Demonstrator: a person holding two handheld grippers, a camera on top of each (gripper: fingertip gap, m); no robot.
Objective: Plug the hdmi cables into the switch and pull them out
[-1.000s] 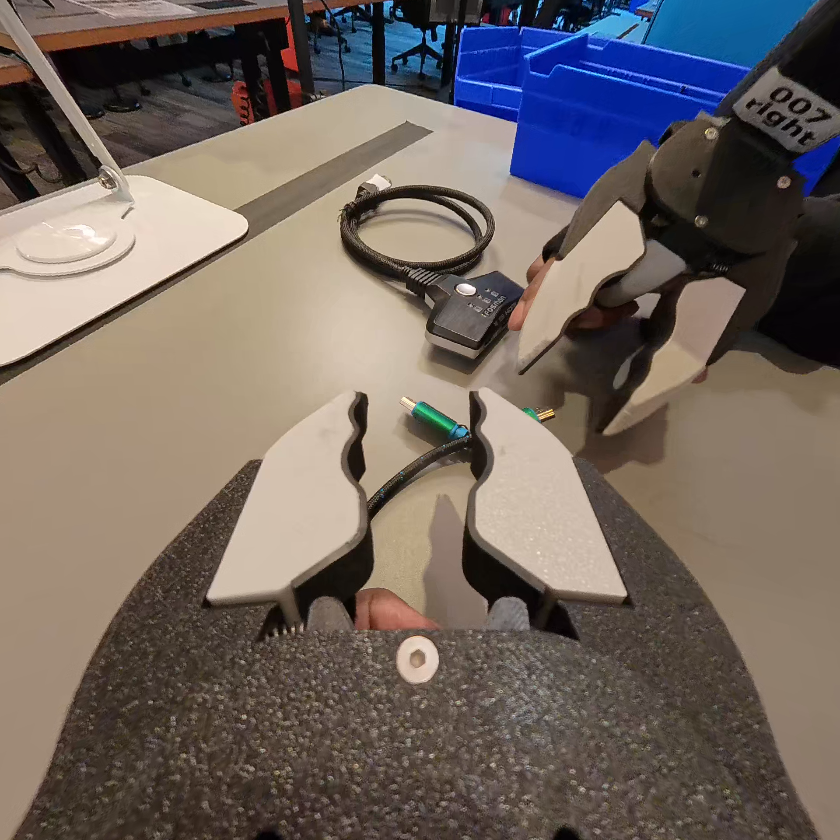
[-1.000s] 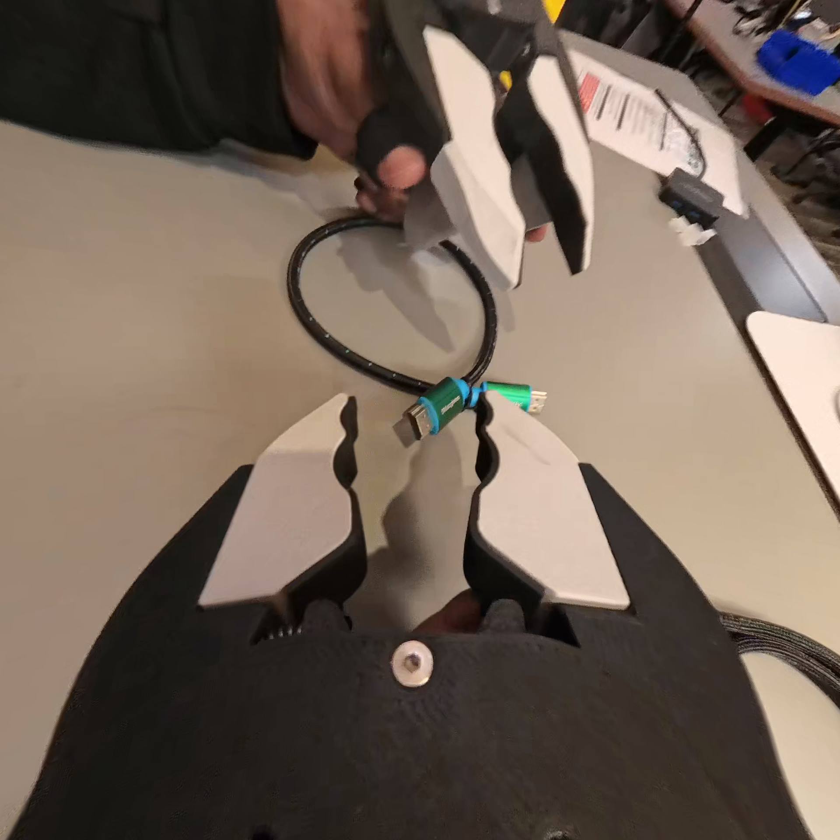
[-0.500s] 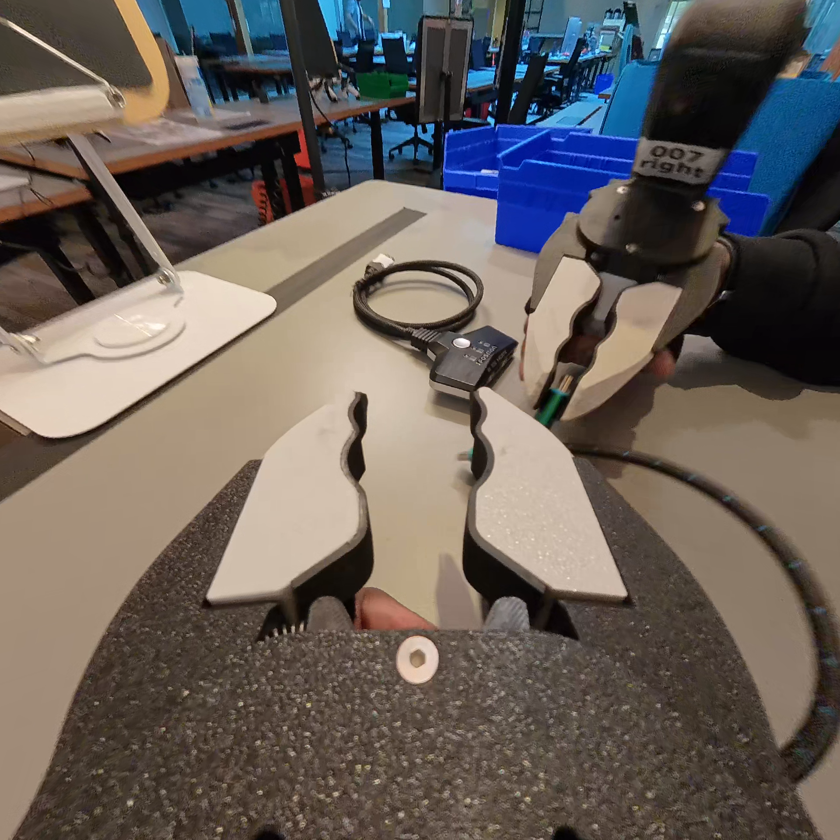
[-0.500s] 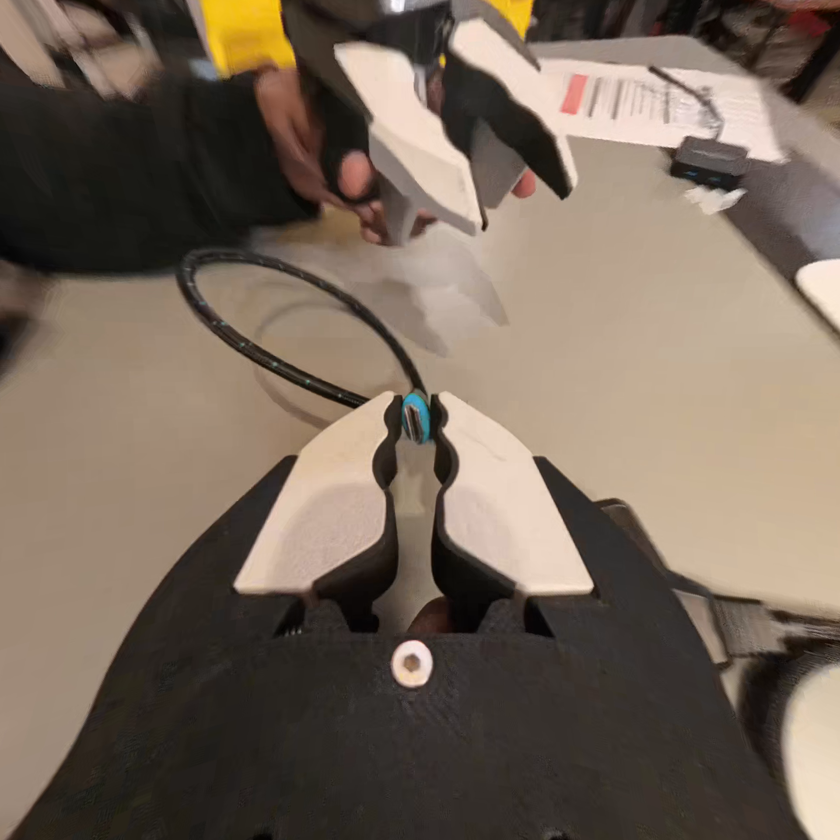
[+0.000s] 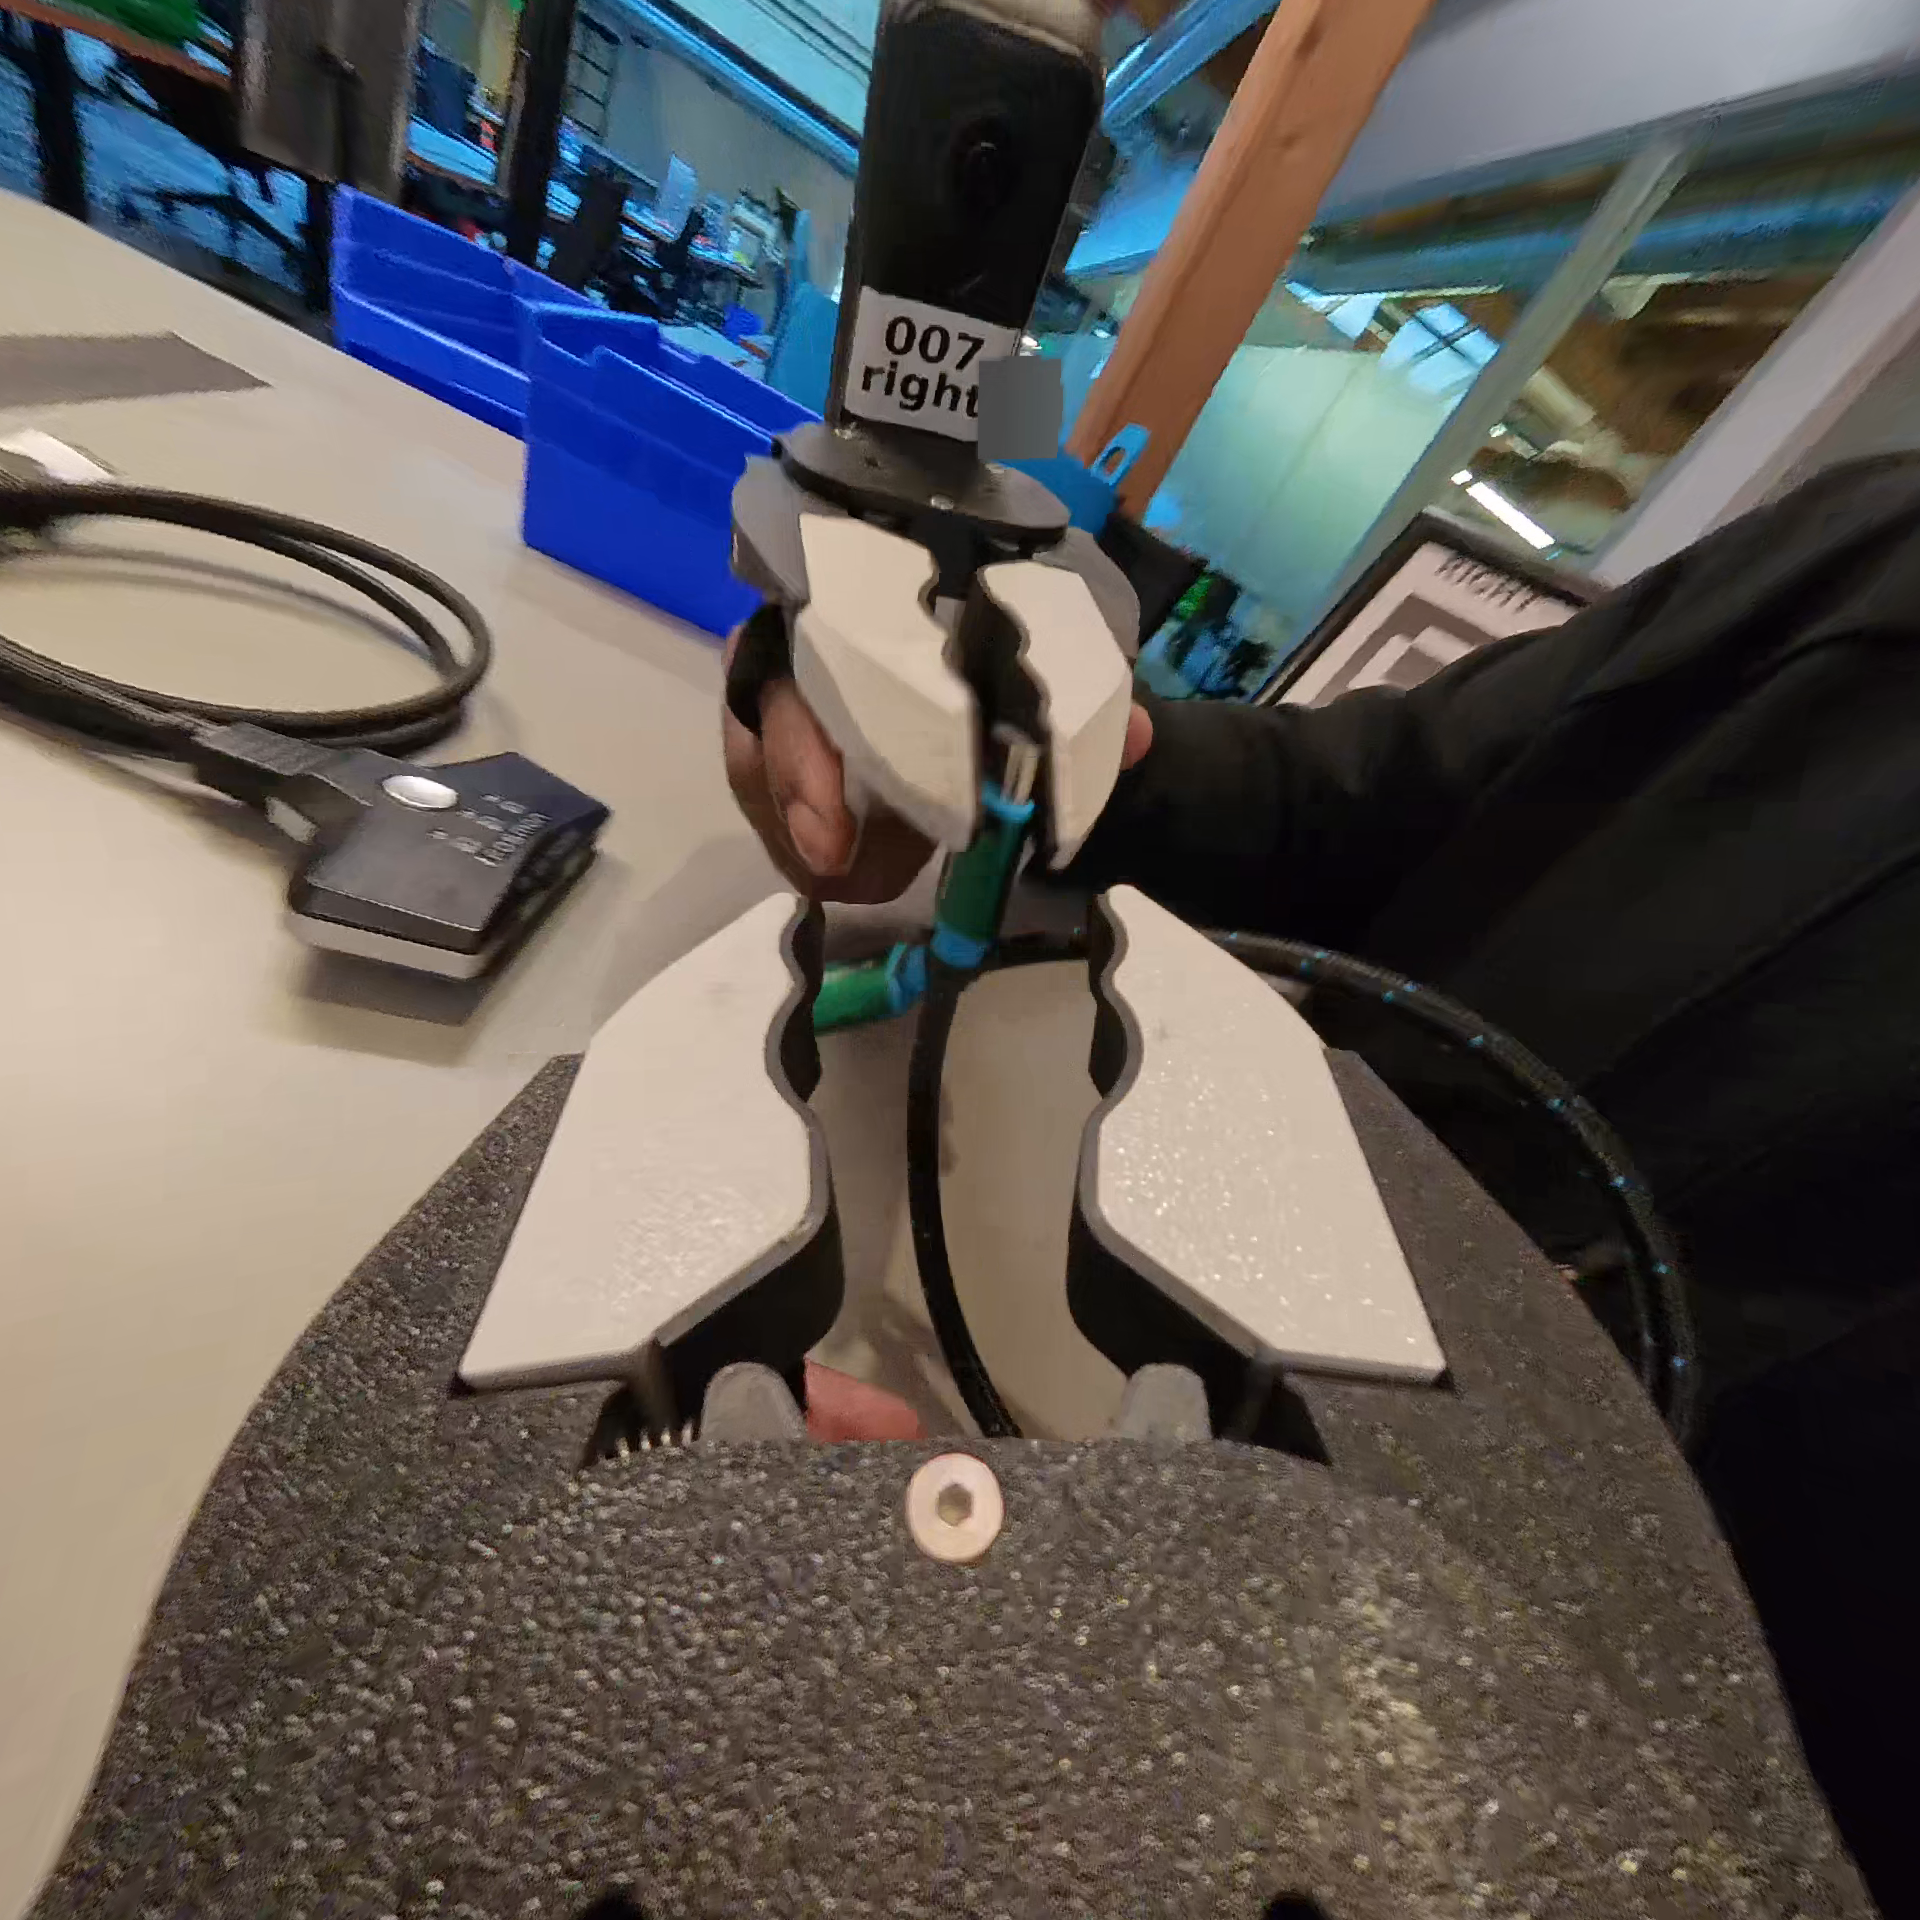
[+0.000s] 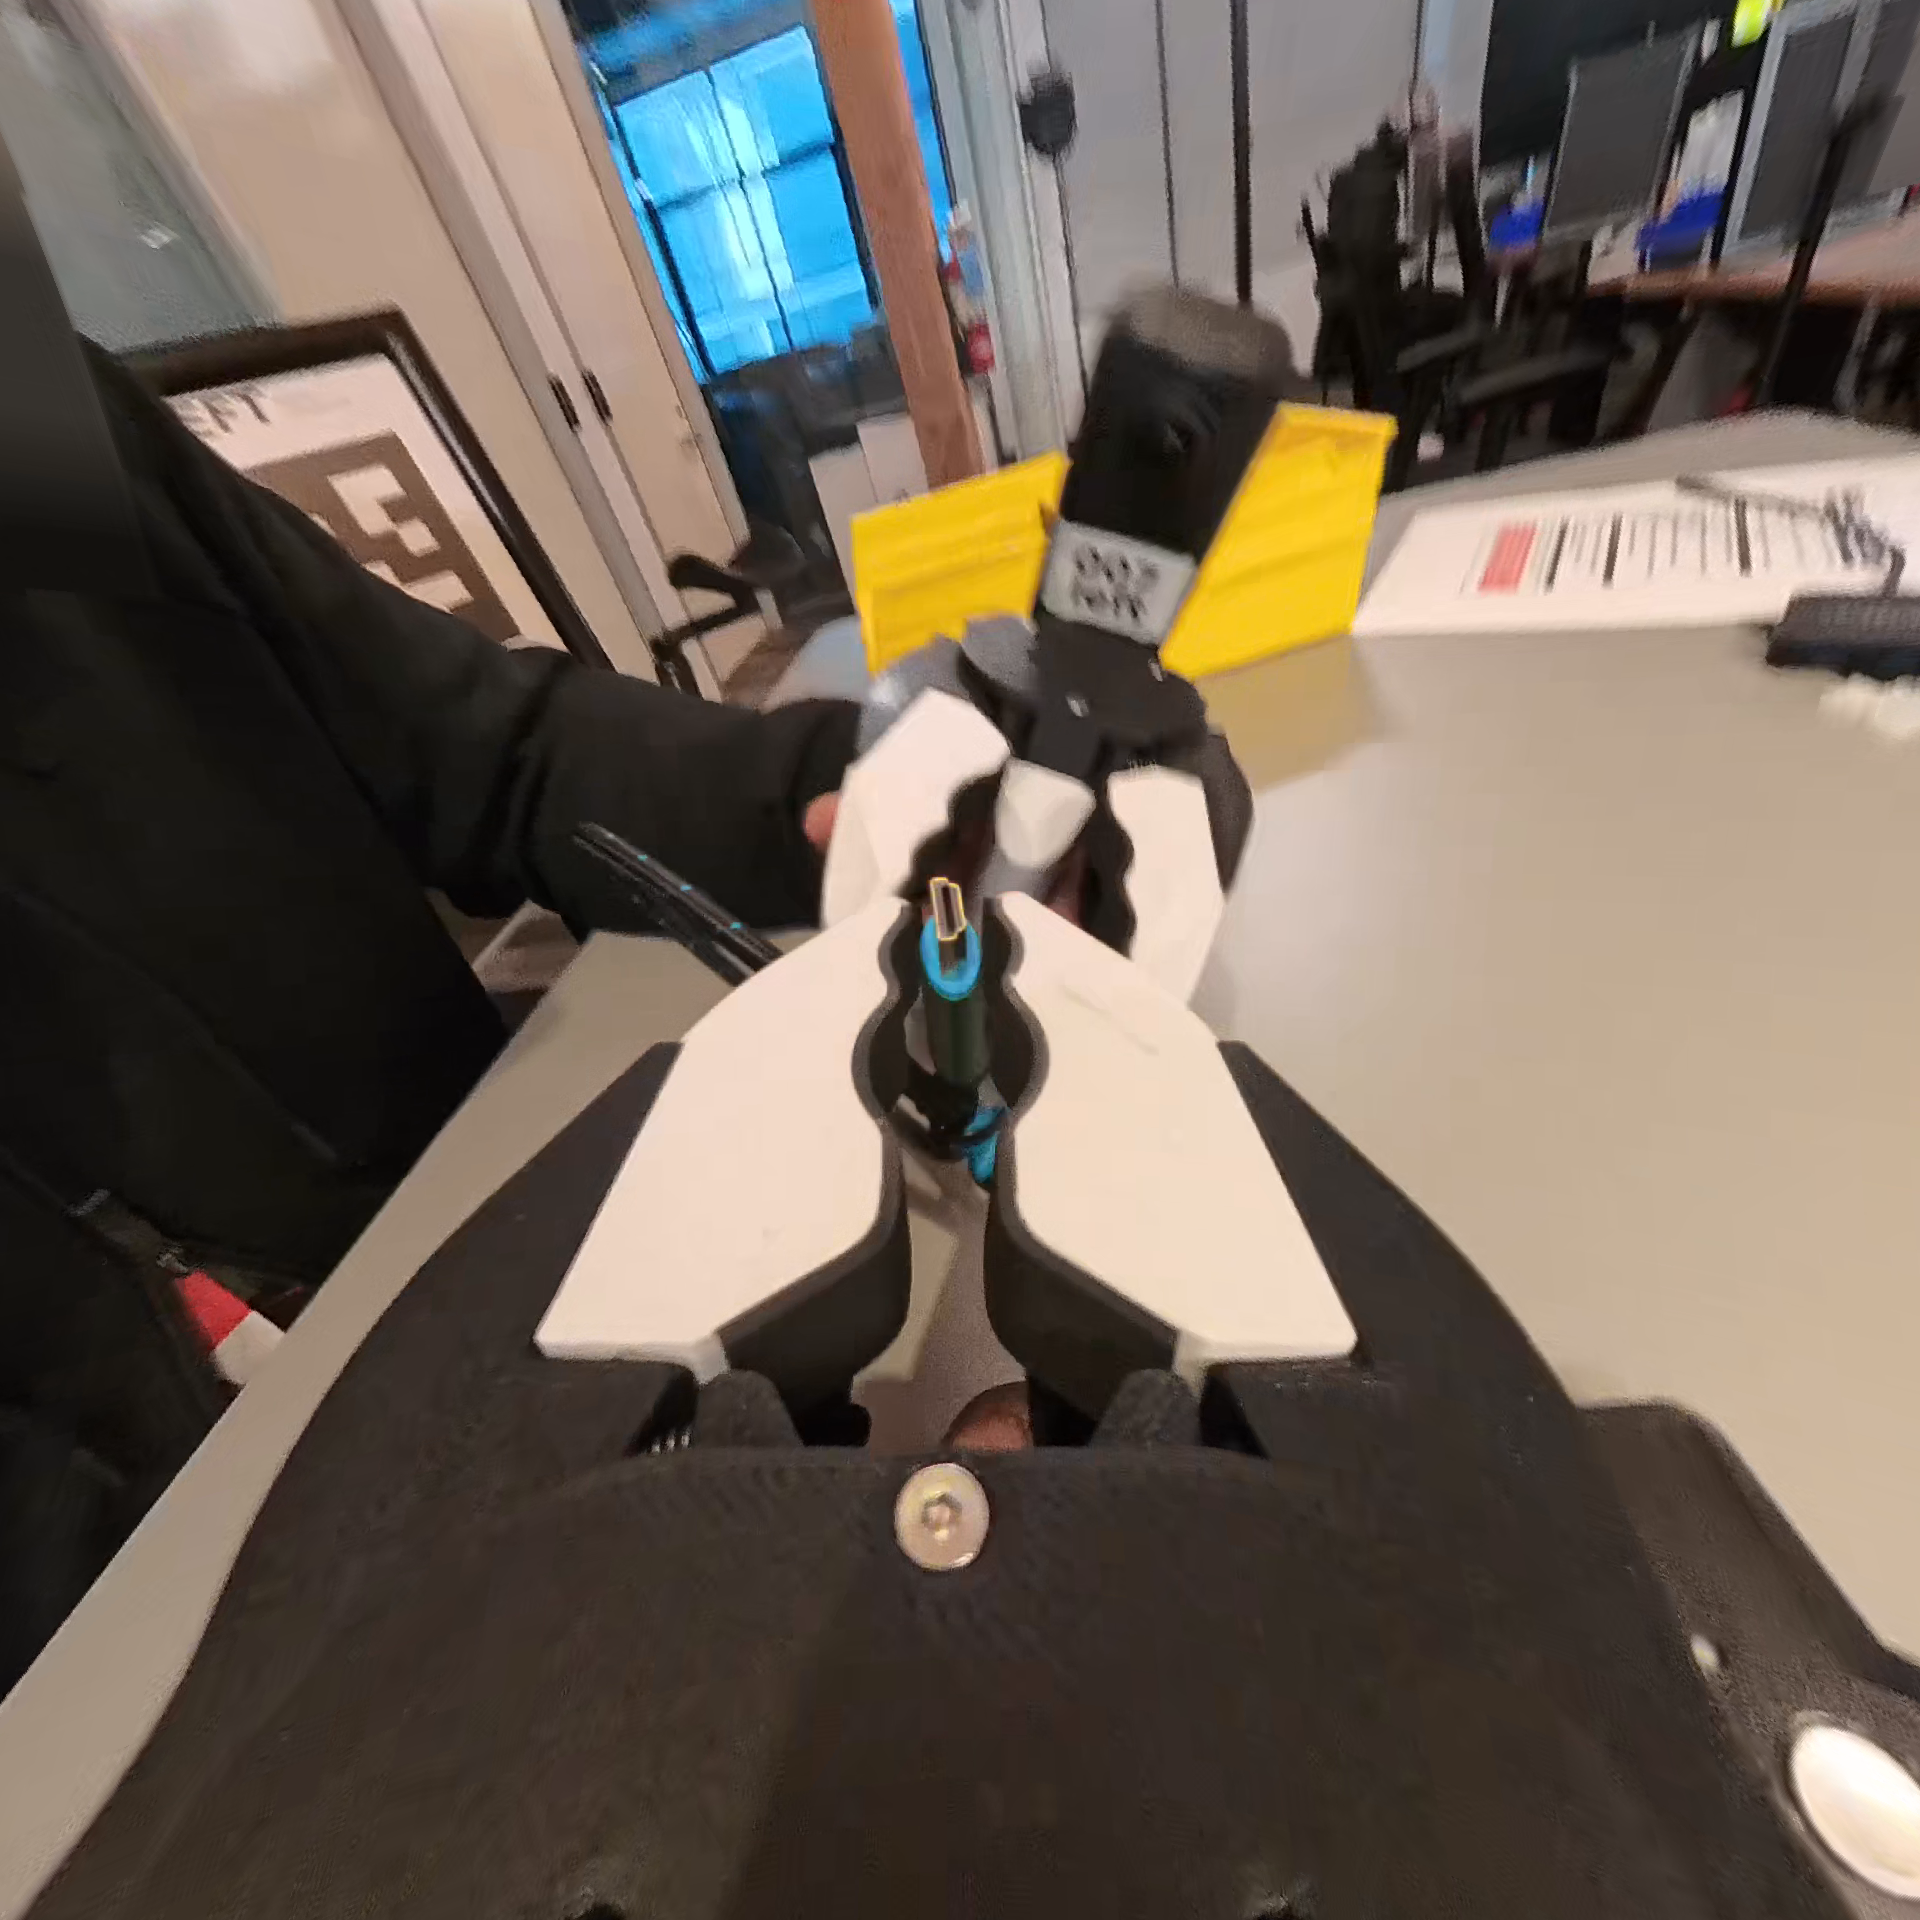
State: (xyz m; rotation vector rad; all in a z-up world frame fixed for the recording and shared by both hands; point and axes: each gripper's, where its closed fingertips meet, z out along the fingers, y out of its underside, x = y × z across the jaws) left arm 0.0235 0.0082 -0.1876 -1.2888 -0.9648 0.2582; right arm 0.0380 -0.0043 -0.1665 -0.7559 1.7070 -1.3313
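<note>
A grey table (image 5: pixel 187 1091) carries blue bins (image 5: pixel 623 457) at its far edge. Behind stand a wooden post (image 6: pixel 894 239), blue-lit windows (image 6: pixel 738 197), pale doors and dark office chairs (image 6: pixel 1455 343).

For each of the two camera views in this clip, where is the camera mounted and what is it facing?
Left wrist view: sits behind the open left tool, facing the right tool holding the green HDMI plug; the HDMI switch lies on the table; a thumb and black sleeve show.
Right wrist view: sits behind the right tool shut on the HDMI plug, facing the left tool, past it a yellow bin.
Shared: both tools, plug, cable, table.
</note>
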